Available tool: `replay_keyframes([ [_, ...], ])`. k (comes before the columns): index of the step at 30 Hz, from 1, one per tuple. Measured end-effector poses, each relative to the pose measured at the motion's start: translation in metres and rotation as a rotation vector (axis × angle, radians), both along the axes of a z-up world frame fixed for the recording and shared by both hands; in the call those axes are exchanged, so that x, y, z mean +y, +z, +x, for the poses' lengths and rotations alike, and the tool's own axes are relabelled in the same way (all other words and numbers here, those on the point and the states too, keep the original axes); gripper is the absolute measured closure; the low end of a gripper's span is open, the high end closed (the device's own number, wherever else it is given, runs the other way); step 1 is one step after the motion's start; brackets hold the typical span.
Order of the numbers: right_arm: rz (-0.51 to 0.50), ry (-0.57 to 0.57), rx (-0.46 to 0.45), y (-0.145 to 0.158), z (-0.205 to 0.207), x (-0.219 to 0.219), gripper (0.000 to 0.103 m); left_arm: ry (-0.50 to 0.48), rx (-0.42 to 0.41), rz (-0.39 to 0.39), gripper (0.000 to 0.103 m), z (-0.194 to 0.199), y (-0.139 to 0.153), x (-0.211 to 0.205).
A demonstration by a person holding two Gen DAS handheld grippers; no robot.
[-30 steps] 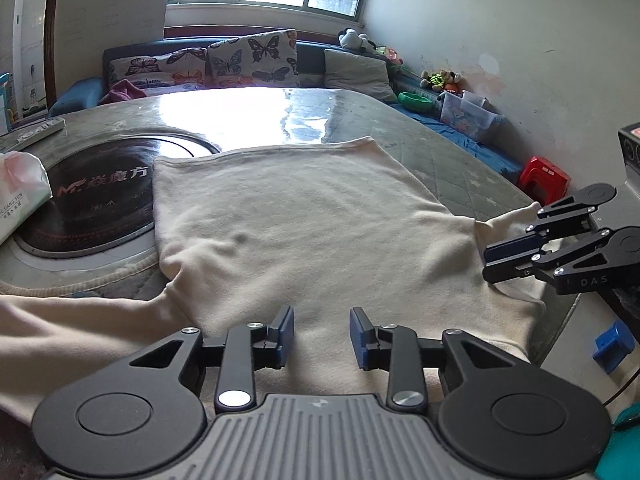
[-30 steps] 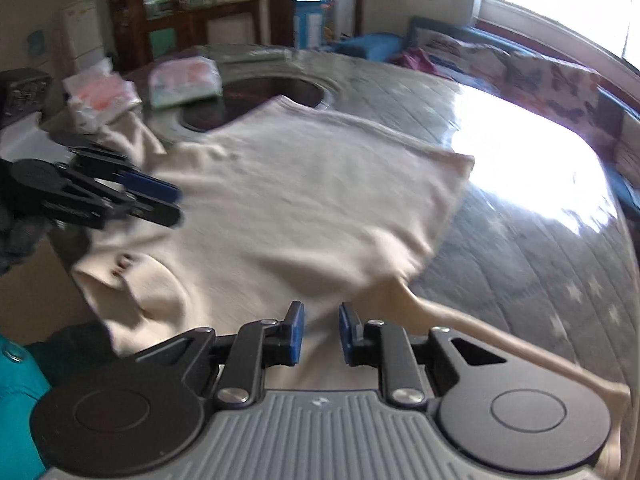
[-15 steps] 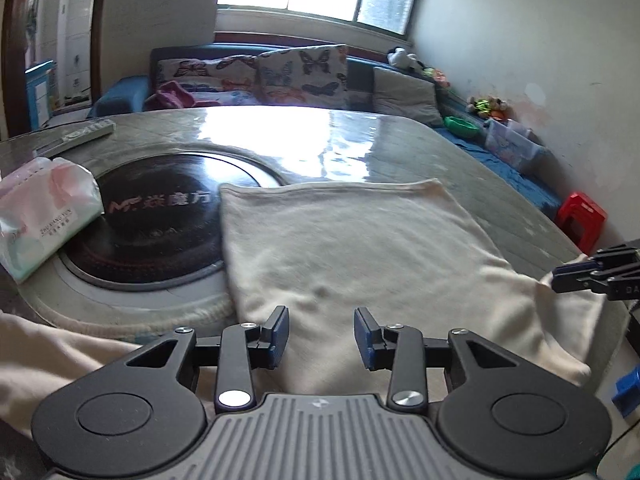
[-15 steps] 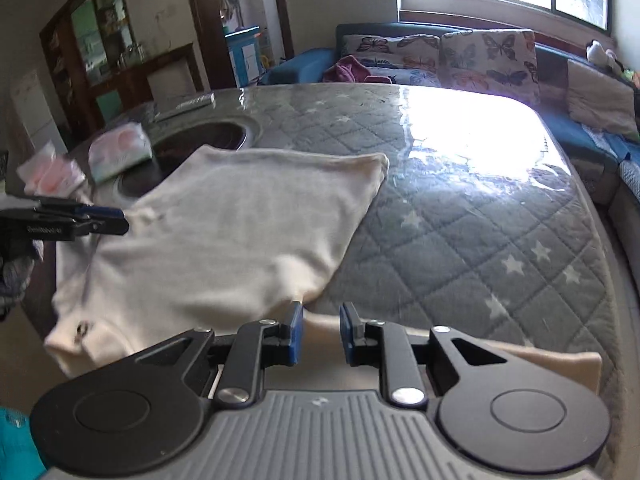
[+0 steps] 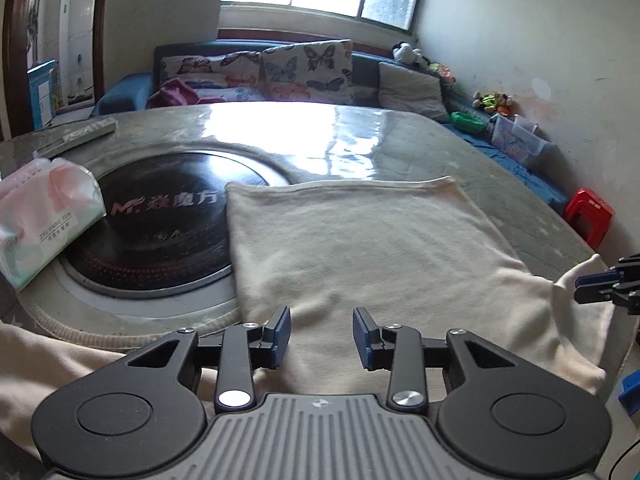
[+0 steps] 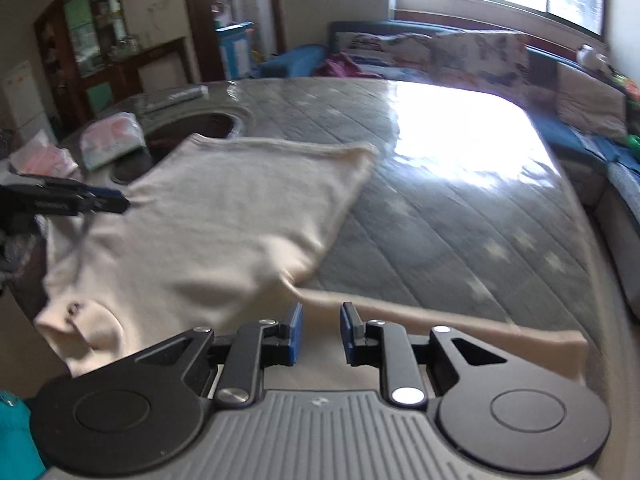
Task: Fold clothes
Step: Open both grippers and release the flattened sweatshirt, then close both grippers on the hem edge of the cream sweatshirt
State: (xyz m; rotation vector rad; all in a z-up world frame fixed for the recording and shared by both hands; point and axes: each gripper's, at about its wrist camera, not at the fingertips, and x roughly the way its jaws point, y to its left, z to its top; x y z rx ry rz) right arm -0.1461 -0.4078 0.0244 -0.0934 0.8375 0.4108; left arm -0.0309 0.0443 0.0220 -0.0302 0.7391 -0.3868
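The round desk (image 5: 420, 140), under a grey quilted cover with stars, fills both views; window glare washes out much of its far side. A dark round inset plate (image 5: 160, 216) sits in the desk, partly hidden by the cream garment (image 5: 360, 248), which lies spread flat on the near part of the desk. Its near edge and one sleeve (image 6: 480, 328) run under the gripper bodies and are cut off there; the right wrist view is motion-blurred, so the collar area at lower left is hard to read. A pack of tissues (image 5: 44, 208) lies beside the plate. The left gripper (image 5: 321, 338) hangs over the garment with jaws apart and nothing between the pads. The right gripper (image 6: 321, 334) has a narrower gap, also with nothing clamped between its pads.
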Motion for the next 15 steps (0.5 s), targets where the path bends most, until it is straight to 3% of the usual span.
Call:
replay_keyframes([
  [6, 0.062, -0.105, 0.018, 0.0, -0.001, -0.027, 0.083, 0.068, 0.002, 0.011, 0.065, 0.009, -0.005, 0.008],
  [10, 0.104, -0.048, 0.014, 0.011, 0.035, -0.008, 0.083, 0.144, -0.013, 0.033, 0.061, 0.028, 0.003, 0.014],
  [15, 0.086, 0.015, -0.001, 0.015, 0.082, 0.025, 0.083, 0.203, 0.023, 0.013, 0.06, 0.062, 0.005, 0.026],
])
